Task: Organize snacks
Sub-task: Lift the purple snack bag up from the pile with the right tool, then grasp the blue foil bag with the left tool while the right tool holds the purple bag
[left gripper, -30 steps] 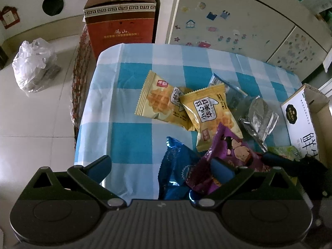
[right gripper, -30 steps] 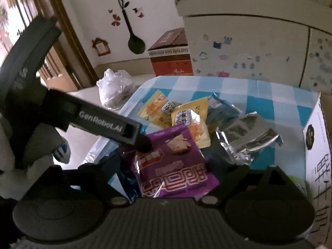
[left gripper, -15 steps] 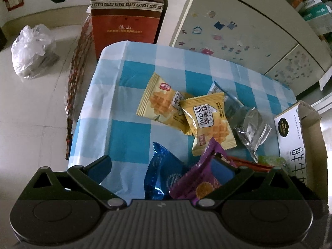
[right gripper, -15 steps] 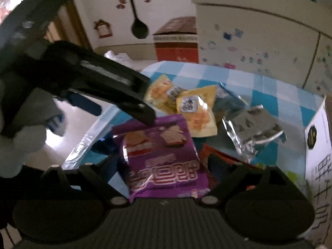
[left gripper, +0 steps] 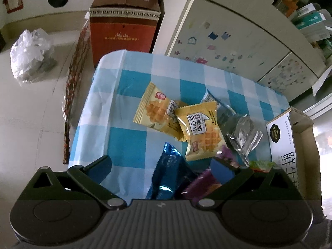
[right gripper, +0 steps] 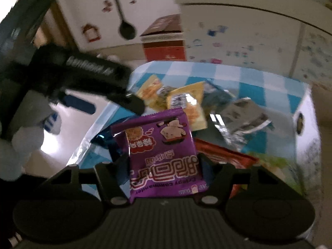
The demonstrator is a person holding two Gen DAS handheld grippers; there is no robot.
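Observation:
My right gripper (right gripper: 164, 164) is shut on a purple snack packet (right gripper: 161, 155) and holds it raised above the table. The packet's edge shows in the left wrist view (left gripper: 205, 182). My left gripper (left gripper: 164, 166) is open and empty over the table's near edge, above a blue foil packet (left gripper: 170, 174). Two yellow waffle packets (left gripper: 199, 130) and a silver packet (left gripper: 242, 137) lie on the blue checked cloth (left gripper: 128, 145). A red packet (right gripper: 224, 155) lies under the purple one.
An open cardboard box (left gripper: 290, 145) stands at the table's right edge. A brown carton (left gripper: 124, 20) and a white plastic bag (left gripper: 29, 56) sit on the floor beyond. A cabinet with stickers (left gripper: 228, 41) stands behind the table.
My right gripper has lifted the purple packet up off the pile and closer to the camera. The left gripper has drawn back a little and stayed open.

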